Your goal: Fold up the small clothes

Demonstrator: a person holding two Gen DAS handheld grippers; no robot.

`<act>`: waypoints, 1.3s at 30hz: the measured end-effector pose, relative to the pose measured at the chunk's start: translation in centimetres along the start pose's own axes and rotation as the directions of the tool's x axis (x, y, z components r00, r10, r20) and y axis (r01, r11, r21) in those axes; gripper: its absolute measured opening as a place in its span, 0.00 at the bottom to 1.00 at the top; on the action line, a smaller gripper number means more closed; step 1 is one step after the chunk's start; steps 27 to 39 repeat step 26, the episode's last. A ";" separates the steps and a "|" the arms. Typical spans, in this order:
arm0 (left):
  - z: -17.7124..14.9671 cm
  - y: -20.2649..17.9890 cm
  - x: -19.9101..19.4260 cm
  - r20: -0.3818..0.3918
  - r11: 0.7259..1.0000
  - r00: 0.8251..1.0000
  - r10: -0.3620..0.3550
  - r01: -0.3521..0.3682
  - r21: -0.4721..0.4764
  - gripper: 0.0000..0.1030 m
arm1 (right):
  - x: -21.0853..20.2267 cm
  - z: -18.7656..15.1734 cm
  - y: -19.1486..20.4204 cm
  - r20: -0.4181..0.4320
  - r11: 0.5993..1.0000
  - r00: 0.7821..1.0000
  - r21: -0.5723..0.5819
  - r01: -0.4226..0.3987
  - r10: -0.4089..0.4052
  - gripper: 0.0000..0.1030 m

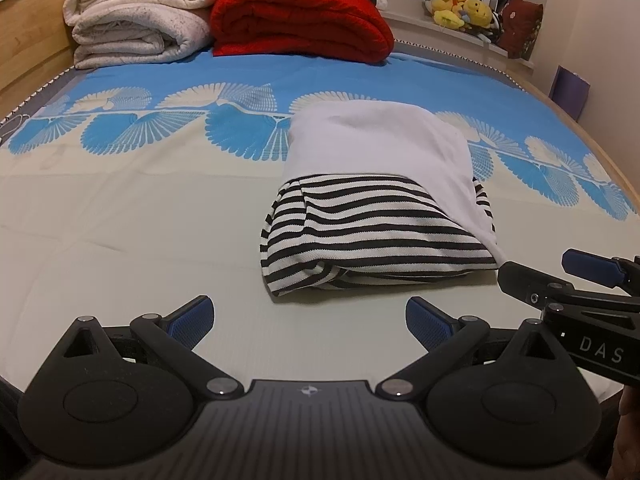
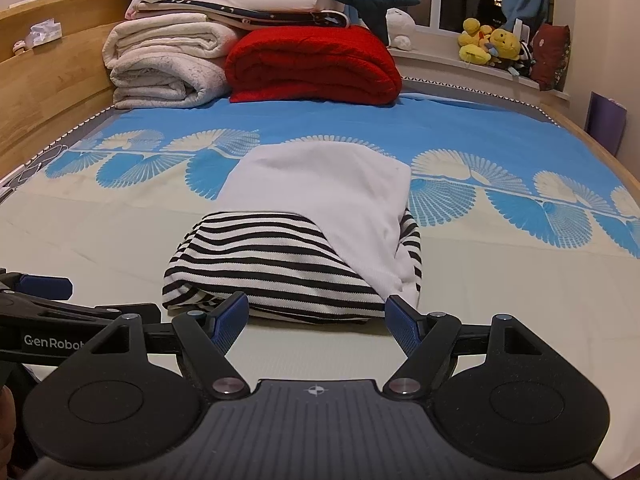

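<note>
A folded garment lies on the bed: a black-and-white striped part (image 1: 360,236) (image 2: 280,268) with a plain white part (image 1: 380,144) (image 2: 324,192) laid over its far half. My left gripper (image 1: 310,326) hovers open just short of the garment's near edge, nothing between its blue pads. My right gripper (image 2: 318,326) is open too, its pads just short of the striped fold's near edge and not pressing on it. The right gripper (image 1: 560,280) shows at the right edge of the left wrist view, and the left gripper (image 2: 44,292) at the left edge of the right wrist view.
The bed sheet (image 1: 120,220) is pale near me and blue with a fan pattern farther off. At the head stand folded cream blankets (image 2: 164,64) and a red blanket (image 2: 316,64). A wooden bed frame (image 2: 48,88) runs along the left. Plush toys (image 2: 492,42) sit on the windowsill.
</note>
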State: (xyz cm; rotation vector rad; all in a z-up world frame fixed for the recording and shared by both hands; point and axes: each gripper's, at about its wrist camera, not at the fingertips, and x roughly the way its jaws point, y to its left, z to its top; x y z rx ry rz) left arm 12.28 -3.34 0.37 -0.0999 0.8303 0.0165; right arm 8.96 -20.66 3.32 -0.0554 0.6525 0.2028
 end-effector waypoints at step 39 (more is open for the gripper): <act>0.2 0.0 -0.1 0.005 1.000 1.000 -0.013 0.013 -0.004 0.99 | 0.2 0.0 0.0 -0.002 1.000 1.000 0.009 0.012 -0.012 0.74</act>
